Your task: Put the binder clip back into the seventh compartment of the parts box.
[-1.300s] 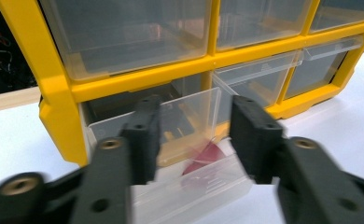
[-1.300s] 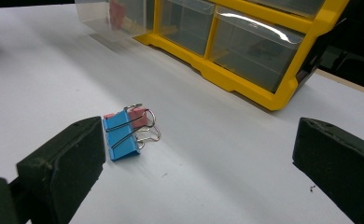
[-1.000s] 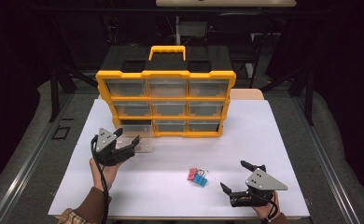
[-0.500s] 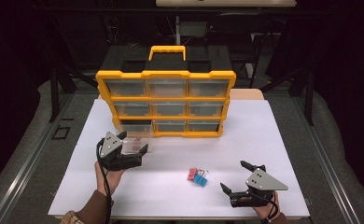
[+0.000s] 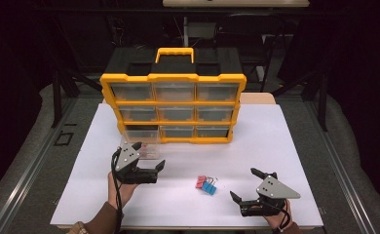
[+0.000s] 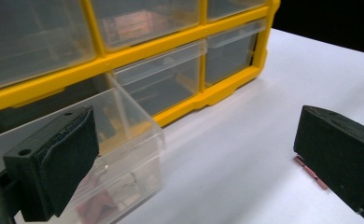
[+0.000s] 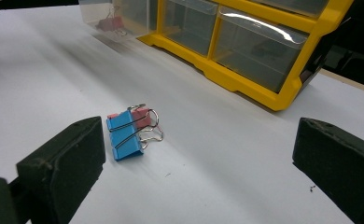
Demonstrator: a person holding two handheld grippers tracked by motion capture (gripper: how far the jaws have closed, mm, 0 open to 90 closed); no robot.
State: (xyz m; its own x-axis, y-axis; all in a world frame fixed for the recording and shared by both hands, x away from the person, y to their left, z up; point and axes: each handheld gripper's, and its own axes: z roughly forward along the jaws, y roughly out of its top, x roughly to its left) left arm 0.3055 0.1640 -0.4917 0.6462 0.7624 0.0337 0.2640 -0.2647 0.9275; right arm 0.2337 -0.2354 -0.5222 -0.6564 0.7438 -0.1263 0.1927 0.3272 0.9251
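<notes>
Though near, drawer [image 5: 140, 144] outside left claw [image 5: 148, 157]

One yellow organizer [image 5: 173, 108] with nine clear drawers, one [image 5: 140, 145] pulled out, stands near the desk's [image 5: 285, 146] far edge; two binder clips, one blue [image 5: 208, 187] and one pink [image 5: 200, 182], lie toward the near edge.

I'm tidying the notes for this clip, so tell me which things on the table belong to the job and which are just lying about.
Part of the job:
- pulled-out clear drawer with a pink clip inside
- blue and pink binder clips on the table
- yellow drawer organizer
- left tongs, open, and right tongs, open

Just lying about:
- black stands behind the table
</notes>
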